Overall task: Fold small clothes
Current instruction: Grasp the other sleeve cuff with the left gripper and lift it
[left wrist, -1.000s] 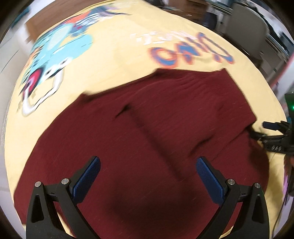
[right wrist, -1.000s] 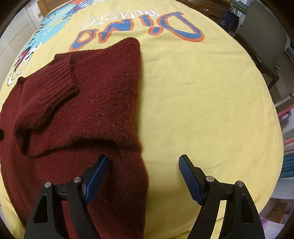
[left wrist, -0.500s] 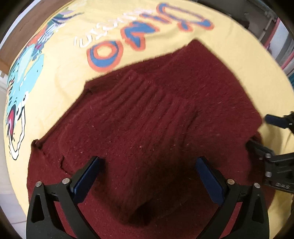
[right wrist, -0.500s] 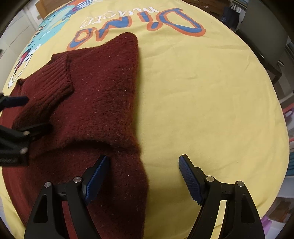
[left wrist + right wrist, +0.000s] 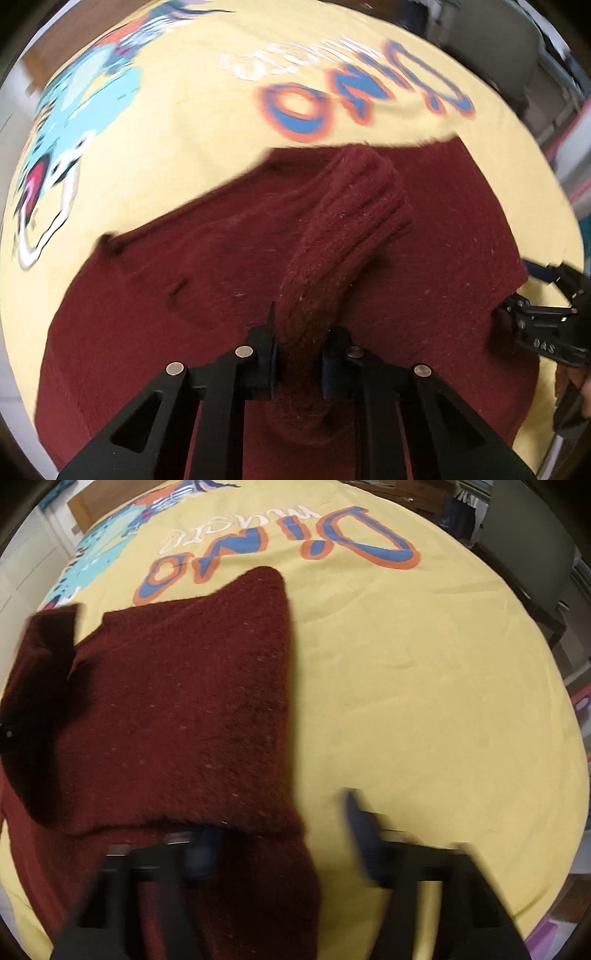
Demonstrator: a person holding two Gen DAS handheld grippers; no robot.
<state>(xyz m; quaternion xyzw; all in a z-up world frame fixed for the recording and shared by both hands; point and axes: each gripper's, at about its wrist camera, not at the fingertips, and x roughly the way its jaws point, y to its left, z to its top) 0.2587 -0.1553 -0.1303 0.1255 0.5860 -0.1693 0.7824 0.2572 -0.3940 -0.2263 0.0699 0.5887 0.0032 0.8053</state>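
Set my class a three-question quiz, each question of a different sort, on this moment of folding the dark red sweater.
1. Multiple choice: what do the jaws of the left gripper clamp?
A. the ribbed sleeve of the dark red knitted sweater
B. a corner of the cloth under the sweater
C. nothing
2. True or false: the sweater completely covers the blue-and-orange "DINO" lettering.
3. Fill in the gap: the sweater lies on a ____ printed cloth.

Key: 1 A. 2 False; the lettering shows beyond the sweater's far edge. 3 yellow.
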